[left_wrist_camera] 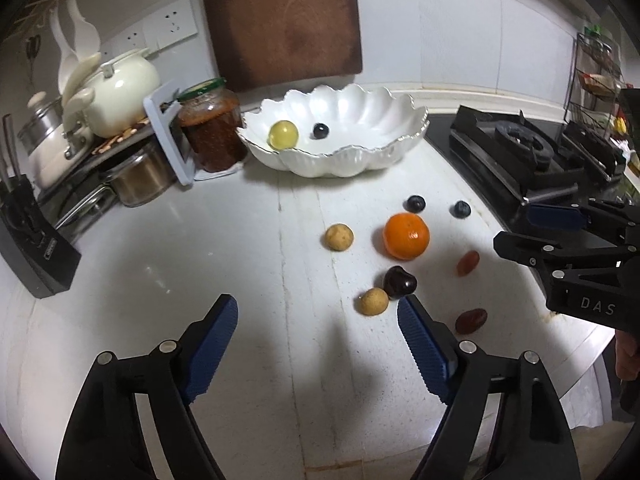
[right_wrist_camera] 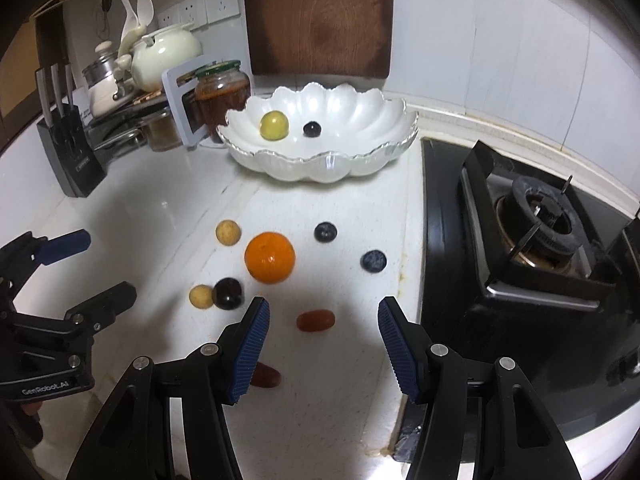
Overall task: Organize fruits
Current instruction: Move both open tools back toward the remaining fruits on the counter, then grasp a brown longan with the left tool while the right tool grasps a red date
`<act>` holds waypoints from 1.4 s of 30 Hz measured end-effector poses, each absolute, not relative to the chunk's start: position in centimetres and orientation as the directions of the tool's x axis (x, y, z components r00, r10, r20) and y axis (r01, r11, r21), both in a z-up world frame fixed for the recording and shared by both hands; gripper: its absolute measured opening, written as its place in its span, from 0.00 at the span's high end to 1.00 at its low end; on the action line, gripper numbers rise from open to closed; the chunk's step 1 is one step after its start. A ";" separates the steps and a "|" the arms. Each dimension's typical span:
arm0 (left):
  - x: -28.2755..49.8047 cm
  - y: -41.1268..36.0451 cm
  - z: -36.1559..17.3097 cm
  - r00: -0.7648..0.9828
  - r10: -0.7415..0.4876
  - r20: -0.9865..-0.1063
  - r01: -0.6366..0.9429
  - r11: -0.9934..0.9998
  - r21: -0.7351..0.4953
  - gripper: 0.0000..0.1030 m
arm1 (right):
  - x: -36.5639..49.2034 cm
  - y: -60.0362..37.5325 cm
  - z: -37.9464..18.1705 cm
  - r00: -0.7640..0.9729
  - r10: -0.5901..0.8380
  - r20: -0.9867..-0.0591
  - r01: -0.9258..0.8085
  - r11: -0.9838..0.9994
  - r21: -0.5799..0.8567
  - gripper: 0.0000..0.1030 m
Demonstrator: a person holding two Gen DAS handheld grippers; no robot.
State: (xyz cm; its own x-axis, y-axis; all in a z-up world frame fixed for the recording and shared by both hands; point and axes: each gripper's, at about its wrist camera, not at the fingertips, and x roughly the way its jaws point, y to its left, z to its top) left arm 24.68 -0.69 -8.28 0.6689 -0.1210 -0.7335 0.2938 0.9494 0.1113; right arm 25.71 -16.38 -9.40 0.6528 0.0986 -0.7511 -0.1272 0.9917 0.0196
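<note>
The orange (right_wrist_camera: pixel 270 257) (round, glossy) rests on the white tabletop (left_wrist_camera: pixel 200 240) among small fruits, near the scalloped bowl (right_wrist_camera: pixel 320 160). Left gripper (left_wrist_camera: pixel 318 344) and right gripper (right_wrist_camera: pixel 320 344) fingers stand apart, holding nothing.

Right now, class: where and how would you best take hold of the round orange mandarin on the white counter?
Grip the round orange mandarin across its widest middle, coming down from above. It sits apart from the dark cherry and tan longan, leaving room for fingers on both sides.
</note>
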 end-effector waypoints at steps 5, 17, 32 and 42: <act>25.1 -1.0 -9.3 0.646 -0.146 -0.749 0.335 0.936 0.106 0.26 | 25.7 -16.4 -10.6 0.638 0.102 -0.764 -0.121 0.992 0.031 0.44; 26.6 -2.1 -11.6 0.596 -0.207 -0.776 0.419 0.904 0.081 0.39 | 26.7 -16.5 -12.3 0.622 0.111 -0.775 -0.110 0.992 0.054 0.45; 28.0 -2.8 -13.6 0.531 -0.271 -0.803 0.484 0.875 0.025 0.53 | 28.0 -16.2 -13.9 0.589 0.124 -0.798 -0.131 0.990 0.057 0.54; 28.7 -3.0 -14.2 0.512 -0.283 -0.811 0.484 0.875 0.000 0.68 | 28.5 -16.4 -14.4 0.577 0.134 -0.805 -0.138 0.988 0.065 0.60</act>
